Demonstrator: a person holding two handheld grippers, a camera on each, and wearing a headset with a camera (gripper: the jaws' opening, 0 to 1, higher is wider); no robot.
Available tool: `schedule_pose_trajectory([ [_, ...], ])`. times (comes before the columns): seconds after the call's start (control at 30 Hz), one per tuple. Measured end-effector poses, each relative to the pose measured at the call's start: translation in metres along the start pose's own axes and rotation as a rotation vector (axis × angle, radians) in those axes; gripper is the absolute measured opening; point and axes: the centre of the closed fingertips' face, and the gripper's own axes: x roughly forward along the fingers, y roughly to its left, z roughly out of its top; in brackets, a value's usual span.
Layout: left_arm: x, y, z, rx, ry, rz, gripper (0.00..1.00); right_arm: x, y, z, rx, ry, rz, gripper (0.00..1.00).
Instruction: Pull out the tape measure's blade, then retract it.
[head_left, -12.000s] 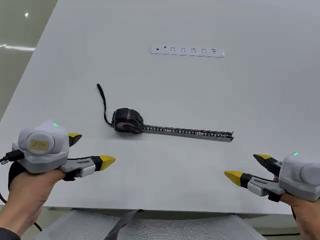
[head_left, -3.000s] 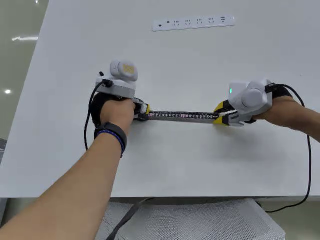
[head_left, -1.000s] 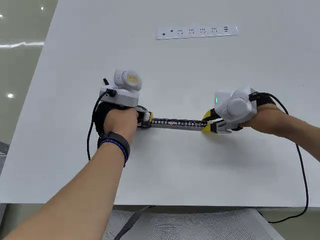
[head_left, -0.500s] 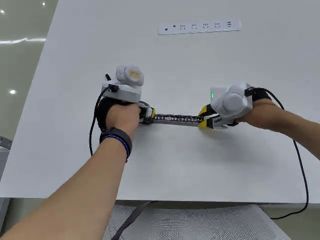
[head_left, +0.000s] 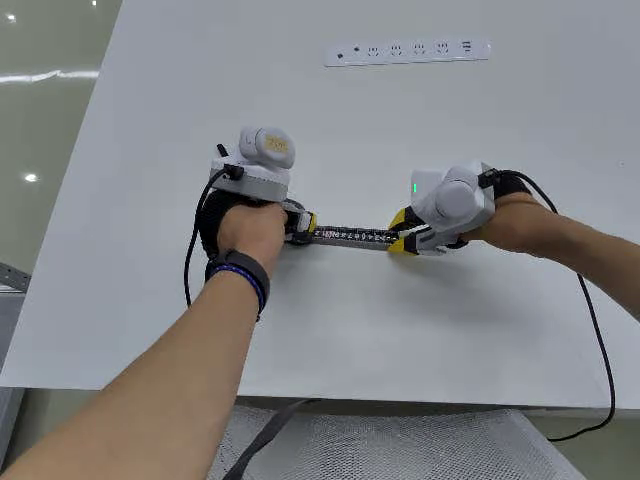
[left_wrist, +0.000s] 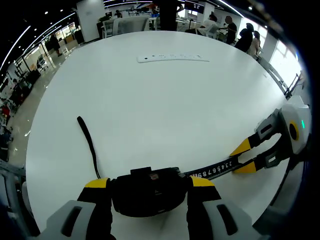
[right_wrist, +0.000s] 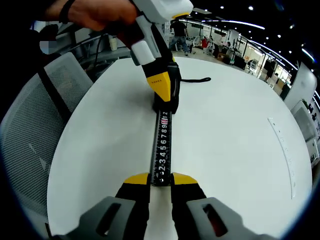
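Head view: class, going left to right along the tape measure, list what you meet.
Grey, yellow-tipped left tool clamping the black plastic tape measure case → silver numbered tape blade → grey, yellow-tipped right tool.

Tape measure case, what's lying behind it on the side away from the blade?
A black strap lies curved on the white table behind the case. Where it joins the case is hidden by the left tongs clamped on it.

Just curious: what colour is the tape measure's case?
The tape measure case is black; left gripper view shows it best.
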Motion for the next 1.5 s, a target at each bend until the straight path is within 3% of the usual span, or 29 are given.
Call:
schedule_pose_trajectory([
  [0.73,-0.002,0.0,-0.001,-0.003,-0.003,-0.003,0.57,0.018,0.0,0.023,-0.011,-0.018,0.026,0.15],
  [1.5,-0.002,0.001,0.0,-0.005,-0.004,0.0,0.57,0.032,-0.005,0.032,-0.017,-0.033,0.04,0.14],
])
